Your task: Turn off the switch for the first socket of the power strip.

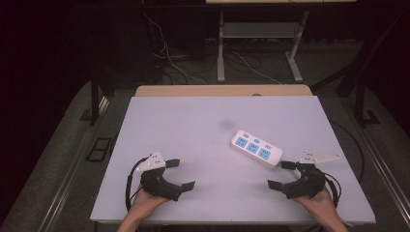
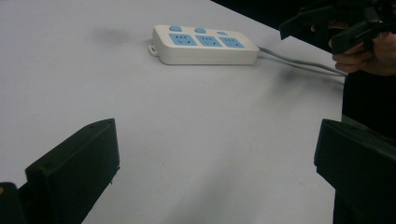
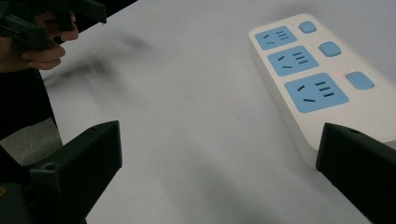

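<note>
Power strip (image 1: 256,148): white body, three blue sockets w/ three blue buttons alongside, lying flat on the tabletop (image 1: 193,145), right of centre, set diagonally. Its grey cord (image 2: 299,64) leaves the end nearest the right gripper and runs along the surface toward the tabletop's right edge.

Right gripper (image 1: 282,175): near-right part of tabletop, held in a hand (image 1: 316,200). Jaws wide apart, nothing between them. One jaw sits just beside the strip's near end; contact cannot be confirmed from the high view. In the right gripper view the strip (image 3: 317,79) lies ahead and to the right, its near end partly behind the right-hand jaw; no pad presses on it.

Left gripper (image 1: 180,174): near-left part of tabletop, held in the other hand (image 1: 145,200), well apart from the strip. Jaws wide, holding nothing; bare surface between them in the left gripper view, strip (image 2: 205,44) far ahead.

Surface: pale, w/ a faint dark smudge (image 1: 225,124) near centre, behind the strip.
</note>
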Demonstrator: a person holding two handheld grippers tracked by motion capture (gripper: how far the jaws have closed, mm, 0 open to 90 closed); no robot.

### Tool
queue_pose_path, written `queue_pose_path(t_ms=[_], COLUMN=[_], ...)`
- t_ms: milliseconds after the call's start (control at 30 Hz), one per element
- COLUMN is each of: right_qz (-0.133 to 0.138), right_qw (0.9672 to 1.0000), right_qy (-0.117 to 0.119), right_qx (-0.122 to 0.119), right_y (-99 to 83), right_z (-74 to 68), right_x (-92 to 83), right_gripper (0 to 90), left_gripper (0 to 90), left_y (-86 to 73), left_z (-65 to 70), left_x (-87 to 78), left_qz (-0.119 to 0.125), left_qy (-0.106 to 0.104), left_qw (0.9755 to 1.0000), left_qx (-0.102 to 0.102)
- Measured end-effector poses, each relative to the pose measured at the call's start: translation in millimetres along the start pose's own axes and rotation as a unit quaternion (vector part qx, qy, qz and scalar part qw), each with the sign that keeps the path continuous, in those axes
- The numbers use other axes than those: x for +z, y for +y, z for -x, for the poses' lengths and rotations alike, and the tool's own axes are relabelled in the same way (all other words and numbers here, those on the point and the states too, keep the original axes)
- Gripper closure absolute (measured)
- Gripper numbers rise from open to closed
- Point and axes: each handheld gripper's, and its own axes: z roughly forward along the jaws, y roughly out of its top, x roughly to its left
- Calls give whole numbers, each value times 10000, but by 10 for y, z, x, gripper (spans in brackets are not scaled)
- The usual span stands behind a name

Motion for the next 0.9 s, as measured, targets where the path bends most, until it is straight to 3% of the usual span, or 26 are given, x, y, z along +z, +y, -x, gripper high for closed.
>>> queue_pose_path(t_ms=[900], right_qz=[-264], right_qw=[9996], right_qy=[-33], right_qx=[-25], right_y=[99], right_z=[-31], right_x=[-71], right_gripper=[1], left_gripper=[0], left_y=[-15], left_z=[22], left_x=[40], left_qz=[-84], left_qy=[-83], left_qw=[9999], left_qx=[6])
